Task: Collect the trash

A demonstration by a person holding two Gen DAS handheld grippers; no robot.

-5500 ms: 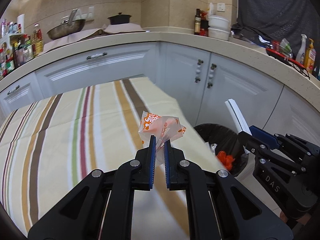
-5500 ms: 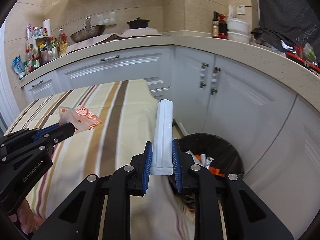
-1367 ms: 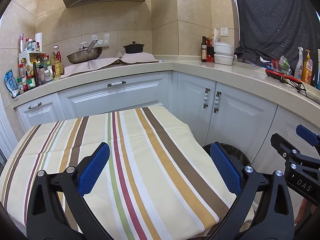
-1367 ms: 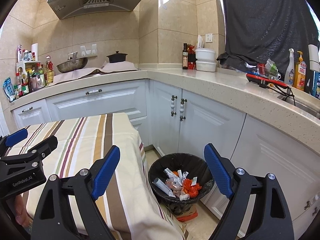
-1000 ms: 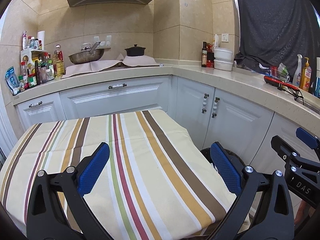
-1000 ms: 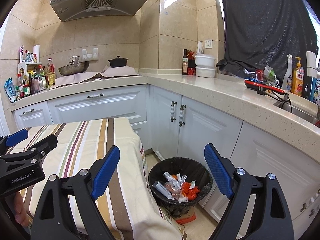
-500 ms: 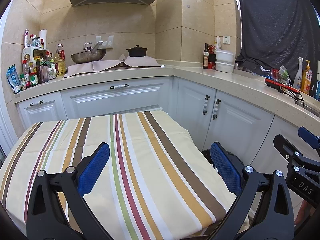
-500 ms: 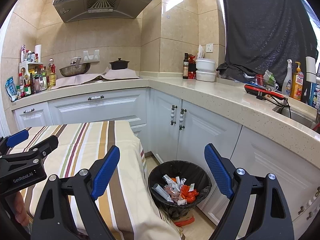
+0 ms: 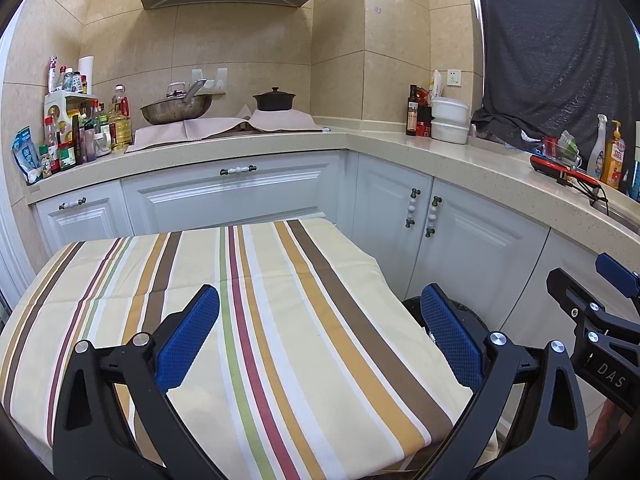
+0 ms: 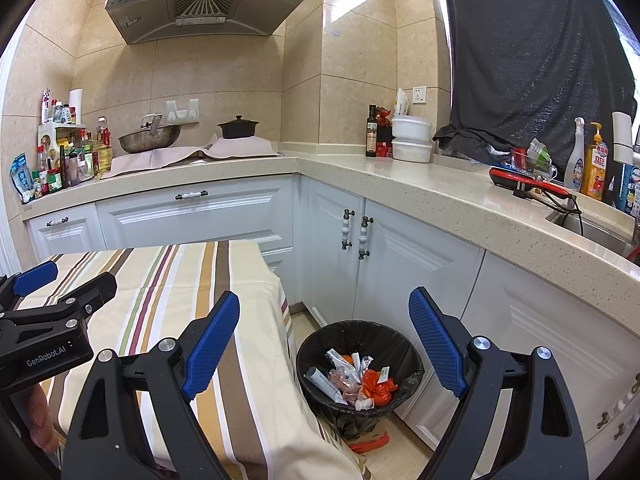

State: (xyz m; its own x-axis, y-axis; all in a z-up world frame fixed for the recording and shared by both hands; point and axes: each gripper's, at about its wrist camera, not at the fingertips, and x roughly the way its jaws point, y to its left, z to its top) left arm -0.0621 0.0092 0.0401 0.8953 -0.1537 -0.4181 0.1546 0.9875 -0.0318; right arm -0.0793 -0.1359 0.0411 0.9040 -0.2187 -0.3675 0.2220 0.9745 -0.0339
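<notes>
- Trash (image 10: 352, 380) lies in the black-lined bin (image 10: 412, 364) on the floor, at lower centre of the right wrist view, just beside the hanging edge of the striped cloth (image 9: 280, 320) on the desk (image 10: 256, 360).
- It is a loose heap: crumpled orange wrappers, thin white packets and a pale tube, all touching.
- I judge these pieces light, soft and crackly; the film likely slips, so a pinch on a folded or crumpled edge should hold better than one on a flat face.
- The pale tube at the left of the heap looks stiffest; its long axis runs from upper left to lower right in the frame. The wrappers have no clear axis.
- No trash shows on the cloth in either view, so the collecting looks about done.
- Left claw (image 9: 320, 344) hangs over the cloth, its blue pads spread wide with nothing between them.
- Right claw (image 10: 324, 344) sits above the desk's edge and the bin, equally wide apart and empty.
- In the left wrist view, only the bin's dark rim peeps past the right pad.
</notes>
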